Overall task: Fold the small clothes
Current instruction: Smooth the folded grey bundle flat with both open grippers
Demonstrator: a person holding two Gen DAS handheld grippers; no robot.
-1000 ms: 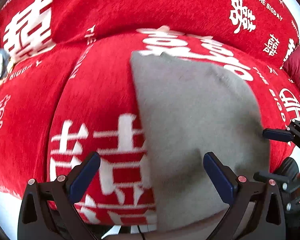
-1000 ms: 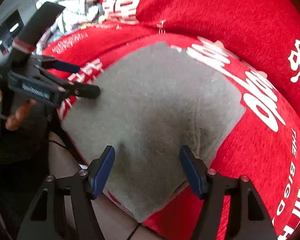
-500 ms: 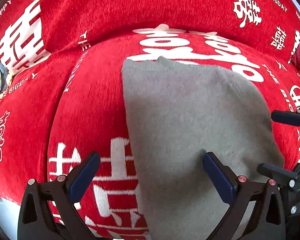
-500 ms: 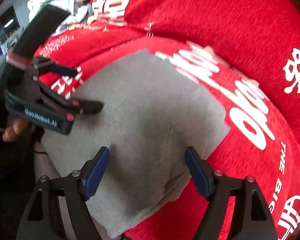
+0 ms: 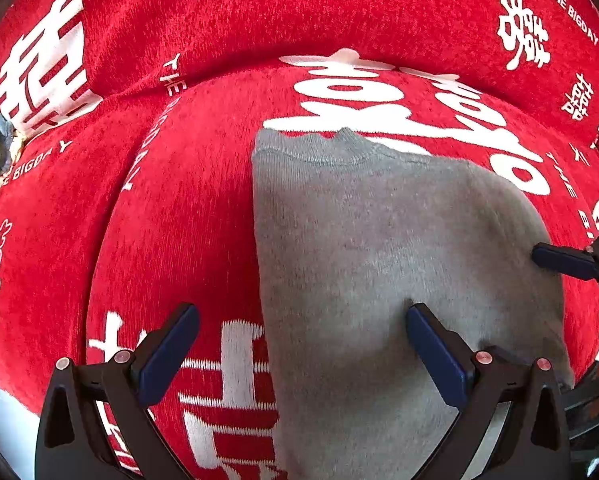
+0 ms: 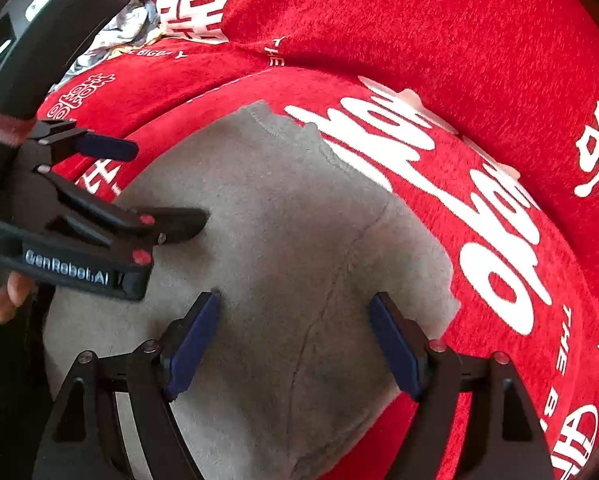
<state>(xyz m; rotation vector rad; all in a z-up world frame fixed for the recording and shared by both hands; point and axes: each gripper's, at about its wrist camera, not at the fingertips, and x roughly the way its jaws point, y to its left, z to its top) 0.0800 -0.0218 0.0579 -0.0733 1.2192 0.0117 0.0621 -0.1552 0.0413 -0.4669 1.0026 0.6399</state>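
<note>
The red cushion cover (image 5: pixel 187 220) with its white lettering fills both views, and on the seat the grey garment (image 5: pixel 379 260) is laid as a folded panel, its ribbed neckline toward the backrest and its near end draped over the front edge. Compared with a second ago, more of the garment is taken in by both cameras and its neckline is seen further from the backrest seam, so the grippers are judged to have been drawn back toward the front edge. This suggests that a fold has just been laid down and the next grasp is being lined up.

The left gripper (image 5: pixel 299 344) is held wide apart, nothing between its pads, one finger over the red cover and the other over the grey cloth. The right gripper (image 6: pixel 295 340) is likewise spread and empty above the garment.

The garment's near hem is cut off below the frames. How many layers lie underneath cannot be told. A crease down the cloth is faintly seen. A pale crumpled bundle (image 6: pixel 111 20) at the far left is partly hidden and cannot be identified.
</note>
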